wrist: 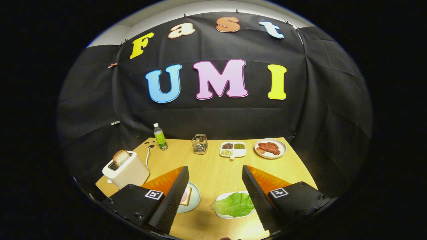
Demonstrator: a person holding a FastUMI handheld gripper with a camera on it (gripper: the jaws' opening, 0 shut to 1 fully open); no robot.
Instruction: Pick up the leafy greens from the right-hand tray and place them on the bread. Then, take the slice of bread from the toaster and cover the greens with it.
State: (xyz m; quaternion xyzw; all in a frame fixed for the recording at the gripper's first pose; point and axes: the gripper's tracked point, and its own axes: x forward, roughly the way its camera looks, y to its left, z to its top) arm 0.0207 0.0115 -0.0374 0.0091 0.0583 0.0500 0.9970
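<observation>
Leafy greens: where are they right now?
In the gripper view, the leafy greens lie on a white tray between the open gripper fingers, nearer the right one, right of the bread plate.

From here I see my gripper [215, 196] with its fingers wide apart, and each one covers something. The left finger hides most of the bread [186, 196] and its plate [195, 200] in the lower left. The right finger overlaps the edge of the leafy greens [235, 204] and their tray [224, 196]. In the toaster [128, 171], only the slice's [120, 157] top shows. The divided dish's [233, 150] contents are too small to identify.
</observation>
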